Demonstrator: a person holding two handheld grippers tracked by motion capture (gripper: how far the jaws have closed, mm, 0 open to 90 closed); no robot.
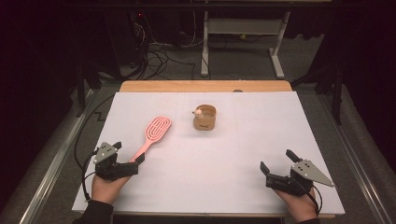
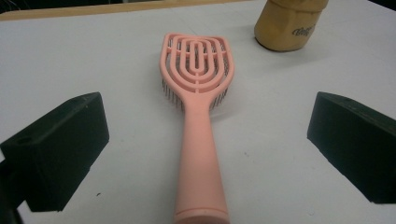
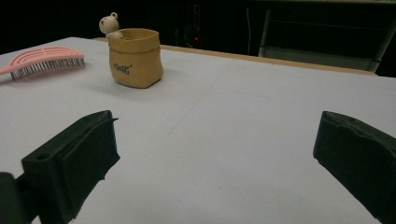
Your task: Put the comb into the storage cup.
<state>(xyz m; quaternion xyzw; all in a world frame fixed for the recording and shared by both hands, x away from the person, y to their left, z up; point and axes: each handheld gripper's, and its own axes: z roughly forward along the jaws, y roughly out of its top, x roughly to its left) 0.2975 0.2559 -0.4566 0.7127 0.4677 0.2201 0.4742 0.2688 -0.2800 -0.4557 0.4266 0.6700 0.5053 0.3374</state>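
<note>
The big white surface (image 1: 205, 154) has just a few things on it. Near the far middle stands a little tan pouch (image 1: 205, 117), upright, with a tiny toy bear (image 1: 198, 112) peeking over its rim. To the left of it, well apart, lies a pink hairbrush (image 1: 152, 134) with its bristles down and its handle pointing back toward the person.

The left hand-held gripper (image 1: 128, 157) sits at the near left, and its jaws are spread wide with the end of the brush handle between them. They do not touch the handle. The right hand-held gripper (image 1: 279, 164) rests at the near right, jaws wide apart too, with nothing in them.

Nobody has said what the job is. My guess is that nothing is done yet: the brush is not picked up, and the pouch looks untouched. The left one seems ready to grab the handle.
</note>
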